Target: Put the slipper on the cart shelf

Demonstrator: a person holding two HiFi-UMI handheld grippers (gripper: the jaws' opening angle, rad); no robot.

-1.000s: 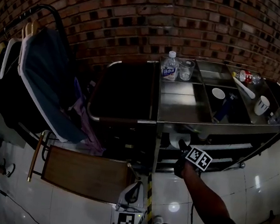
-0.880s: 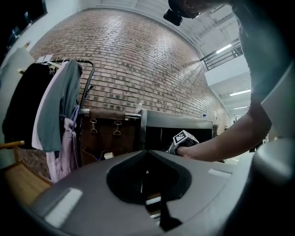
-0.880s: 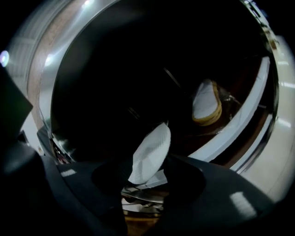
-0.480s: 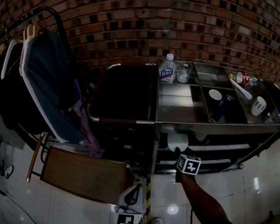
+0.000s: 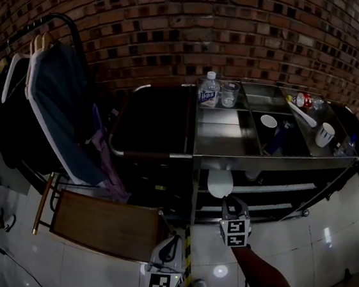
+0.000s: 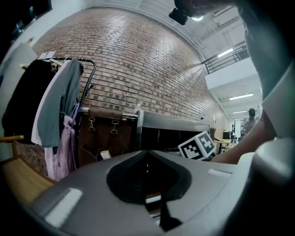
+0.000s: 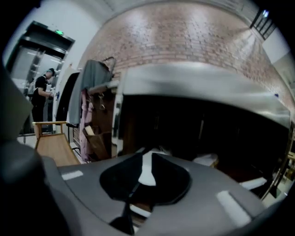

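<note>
The white slipper (image 5: 219,183) lies on the cart shelf (image 5: 271,190) just under the steel top. My right gripper (image 5: 232,207) hangs a little in front of and below it, apart from it, marker cube facing up. In the right gripper view the jaws (image 7: 146,161) are closing to a narrow gap with nothing held; a pale shape shows through the gap. My left gripper (image 5: 171,238) stays low by the floor near me. Its jaws (image 6: 147,153) meet at the tip and hold nothing.
On the steel cart top (image 5: 225,138) stand a water bottle (image 5: 209,90), a glass (image 5: 229,94) and cups (image 5: 325,133). A dark fabric bin (image 5: 153,120) adjoins the cart's left. A clothes rack (image 5: 48,105) and a wooden bench (image 5: 106,221) stand at the left.
My right gripper has drawn back from the shelf, down and toward me. The white slipper stays on the shelf, free of the jaws. The left gripper has not moved.
</note>
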